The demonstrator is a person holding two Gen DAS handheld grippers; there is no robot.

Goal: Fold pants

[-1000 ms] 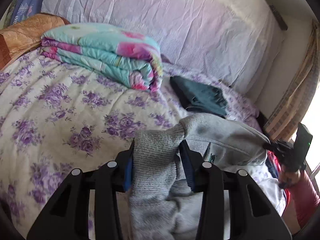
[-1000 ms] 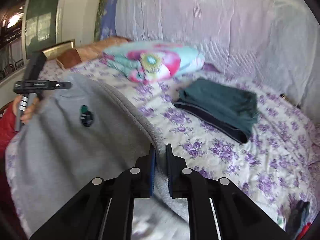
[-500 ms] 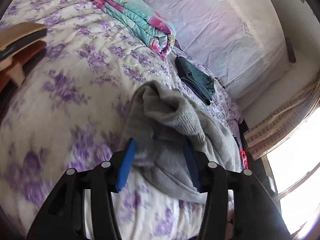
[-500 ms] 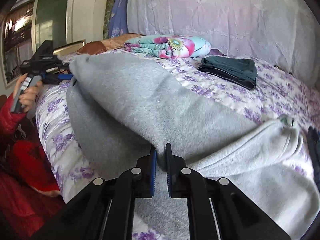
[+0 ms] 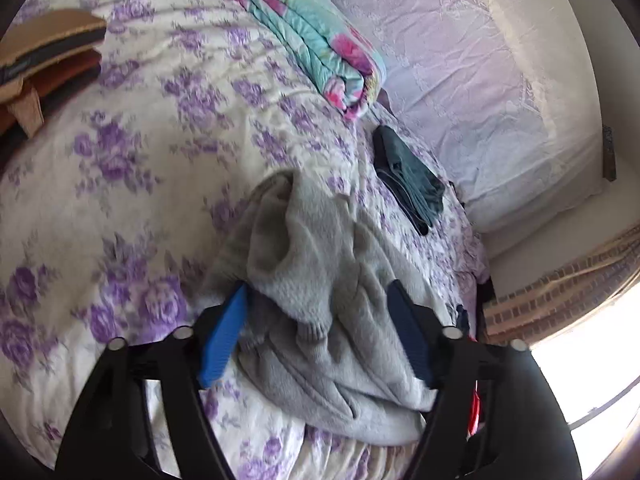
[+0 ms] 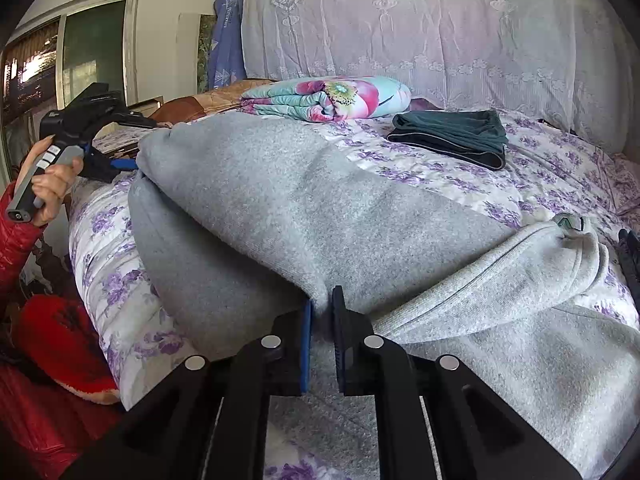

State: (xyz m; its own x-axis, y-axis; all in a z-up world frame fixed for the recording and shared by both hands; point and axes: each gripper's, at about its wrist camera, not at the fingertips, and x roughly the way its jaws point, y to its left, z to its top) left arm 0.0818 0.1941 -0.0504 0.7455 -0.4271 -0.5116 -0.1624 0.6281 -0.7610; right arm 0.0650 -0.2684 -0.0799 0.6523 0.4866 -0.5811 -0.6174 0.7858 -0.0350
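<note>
The grey fleece pants (image 6: 320,200) lie across the near edge of the bed, one part folded over the other. My right gripper (image 6: 321,304) is shut on a fold of the grey cloth near the middle of its front edge. In the left wrist view my left gripper (image 5: 320,300) has its jaws spread wide on either side of the bunched end of the pants (image 5: 320,288), which rests on the bed. In the right wrist view the left gripper (image 6: 132,164) sits at the far left end of the pants.
A folded dark green garment (image 6: 452,136) (image 5: 408,176) lies further back on the purple-flowered bedsheet (image 5: 120,160). A folded teal and pink quilt (image 6: 328,98) (image 5: 320,40) sits by the white lace-covered headboard (image 6: 420,32). A window (image 6: 92,48) is at left.
The left gripper has opened wide and let the bunched end of the pants rest on the bed. The right gripper stays shut on the cloth, with the pants laid lower and folded over.
</note>
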